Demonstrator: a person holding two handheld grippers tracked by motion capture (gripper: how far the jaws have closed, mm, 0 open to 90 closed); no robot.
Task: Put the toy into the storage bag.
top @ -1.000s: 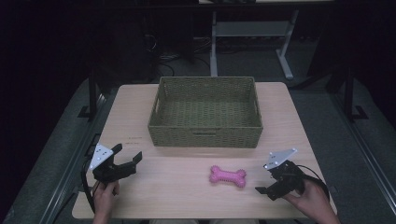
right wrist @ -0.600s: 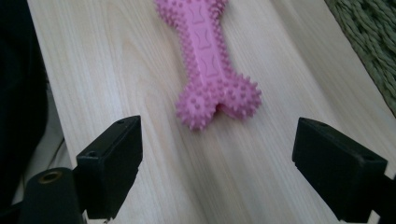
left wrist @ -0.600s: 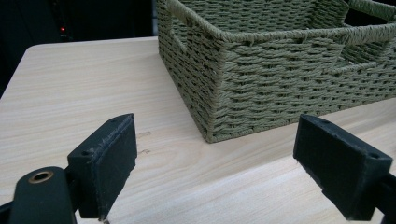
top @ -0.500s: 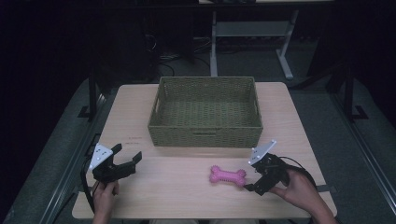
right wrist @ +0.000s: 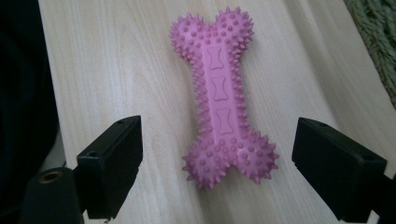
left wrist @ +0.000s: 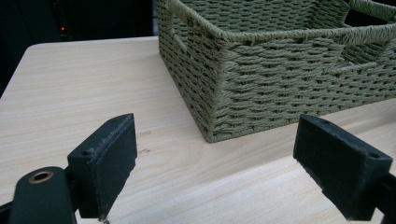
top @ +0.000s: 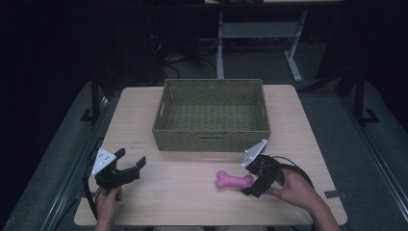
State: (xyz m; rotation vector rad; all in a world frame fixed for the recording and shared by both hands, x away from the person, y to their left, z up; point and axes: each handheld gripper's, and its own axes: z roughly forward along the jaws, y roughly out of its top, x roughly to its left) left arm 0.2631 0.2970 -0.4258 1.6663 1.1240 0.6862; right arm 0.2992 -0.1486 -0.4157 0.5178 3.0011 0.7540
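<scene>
Item: R gripper (right wrist: 217,186), lower frame in its own view, jaws wide, holding nothing, nothing touched. Pink spiked bone toy (right wrist: 221,91) just ahead, centred betw. jaws, long axis running away along the approach line, lobed end nearest. High view: bone lower centre-right, R hand nearer. L gripper (top: 129,163) lower left, jaws wide, empty. Wicker basket (top: 211,140) beyond, mid-frame.

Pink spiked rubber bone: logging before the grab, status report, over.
Right gripper open, jaws either side of pink spiked rubber bone, no contact. Left gripper open, idle near green woven basket. Bone flat on the wooden table, nothing in the way.
</scene>
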